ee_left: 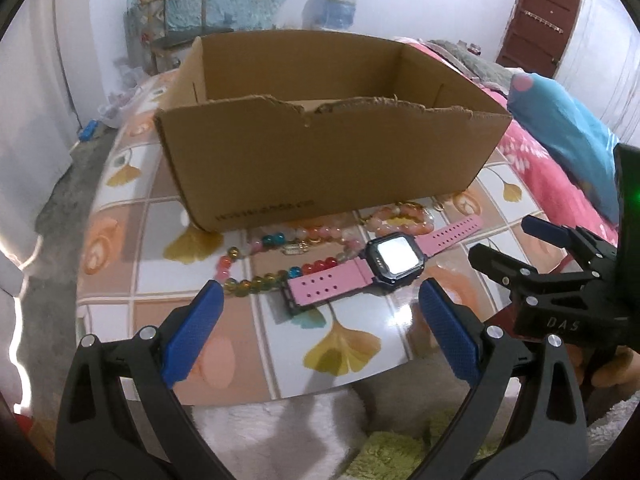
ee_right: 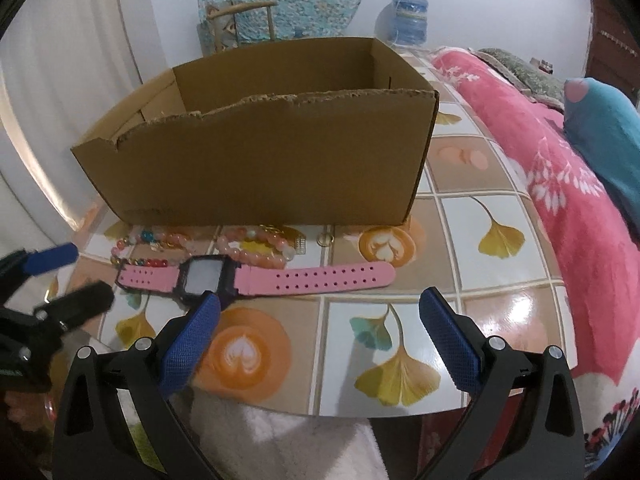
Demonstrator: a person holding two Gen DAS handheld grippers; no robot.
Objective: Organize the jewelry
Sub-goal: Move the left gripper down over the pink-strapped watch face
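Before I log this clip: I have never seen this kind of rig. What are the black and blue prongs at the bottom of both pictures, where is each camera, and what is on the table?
There is no robot here. A person holds a two-finger claw in each hand, and a fisheye camera on each claw looks forward along its fingers. One picture comes from the left claw, the other from the right claw; the blue parts are the finger pads. Each claw also shows at the edge of the other's picture.

Both claws are open and hold nothing.

On the tiled table stands an open cardboard box. In front of it lie a pink watch, a multicoloured bead string and a pink bead bracelet. Nothing can be seen inside the box from these angles.
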